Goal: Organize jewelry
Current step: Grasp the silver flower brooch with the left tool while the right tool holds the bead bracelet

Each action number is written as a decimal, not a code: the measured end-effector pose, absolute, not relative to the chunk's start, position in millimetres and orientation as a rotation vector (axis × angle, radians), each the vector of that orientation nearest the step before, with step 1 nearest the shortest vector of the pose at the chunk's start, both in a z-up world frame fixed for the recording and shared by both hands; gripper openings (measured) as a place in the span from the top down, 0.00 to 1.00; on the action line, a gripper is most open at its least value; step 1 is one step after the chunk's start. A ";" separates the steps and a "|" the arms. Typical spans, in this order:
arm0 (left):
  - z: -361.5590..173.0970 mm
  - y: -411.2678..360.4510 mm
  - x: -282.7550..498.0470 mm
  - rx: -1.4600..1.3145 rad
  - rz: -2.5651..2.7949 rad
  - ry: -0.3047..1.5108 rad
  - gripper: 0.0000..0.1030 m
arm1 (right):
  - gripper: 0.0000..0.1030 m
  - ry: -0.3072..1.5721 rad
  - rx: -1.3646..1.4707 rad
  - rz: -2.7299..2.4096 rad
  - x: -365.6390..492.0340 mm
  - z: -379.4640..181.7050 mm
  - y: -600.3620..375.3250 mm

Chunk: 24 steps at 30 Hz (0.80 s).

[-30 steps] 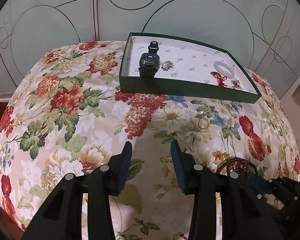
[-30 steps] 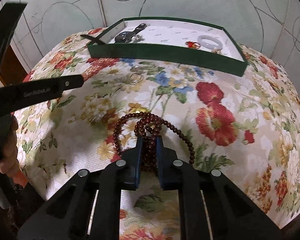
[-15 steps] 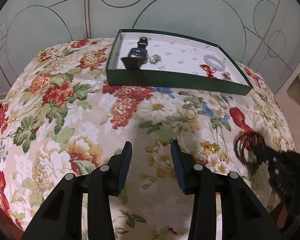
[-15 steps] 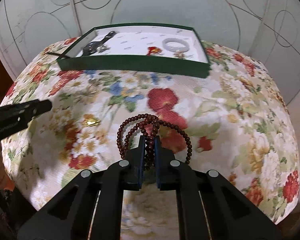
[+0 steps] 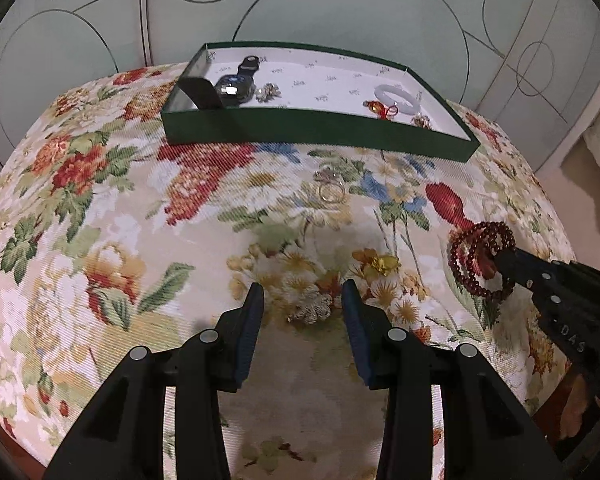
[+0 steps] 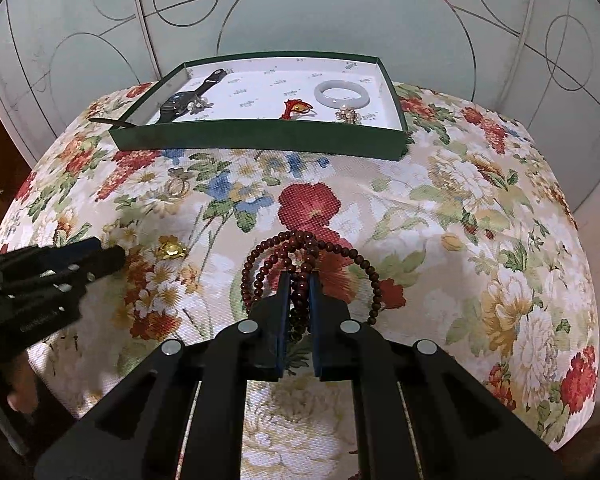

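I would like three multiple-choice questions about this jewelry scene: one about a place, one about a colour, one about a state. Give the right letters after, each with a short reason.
1. Where does the white bangle lie?
A. on the floral cloth
B. inside the green box
C. in the left gripper

2. What colour are the beads that the right gripper holds?
A. dark red-brown
B. white
C. blue

3. How is the left gripper?
A. shut on a ring
B. shut on a watch
C. open, holding nothing

Answers:
1 B: the bangle rests on the box's white floor, near its right end.
2 A: the bead loops between the right fingers are dark red-brown.
3 C: its fingers stand wide apart above a small silver brooch on the cloth.
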<state>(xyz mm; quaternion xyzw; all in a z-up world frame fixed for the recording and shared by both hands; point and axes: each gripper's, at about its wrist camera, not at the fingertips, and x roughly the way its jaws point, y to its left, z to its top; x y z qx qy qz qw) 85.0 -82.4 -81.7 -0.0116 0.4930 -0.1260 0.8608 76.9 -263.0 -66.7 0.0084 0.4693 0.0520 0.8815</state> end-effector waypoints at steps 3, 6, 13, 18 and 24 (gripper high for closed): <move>-82.8 -85.8 83.4 -0.027 -0.259 1.026 0.45 | 0.91 0.979 0.027 0.114 77.0 -67.0 -264.3; -83.1 -87.8 82.1 -0.019 -0.252 1.015 0.44 | 0.91 0.984 0.049 0.120 77.1 -67.4 -266.3; -83.7 -85.1 75.5 0.015 -0.231 0.982 0.62 | 0.91 0.983 0.065 0.129 76.8 -66.8 -266.8; -83.6 -81.7 75.4 0.027 -0.215 0.975 0.78 | 0.91 0.986 0.069 0.130 77.0 -66.8 -266.7; -83.3 -82.7 74.9 0.034 -0.221 0.975 0.81 | 0.91 0.980 0.072 0.129 77.1 -66.5 -265.9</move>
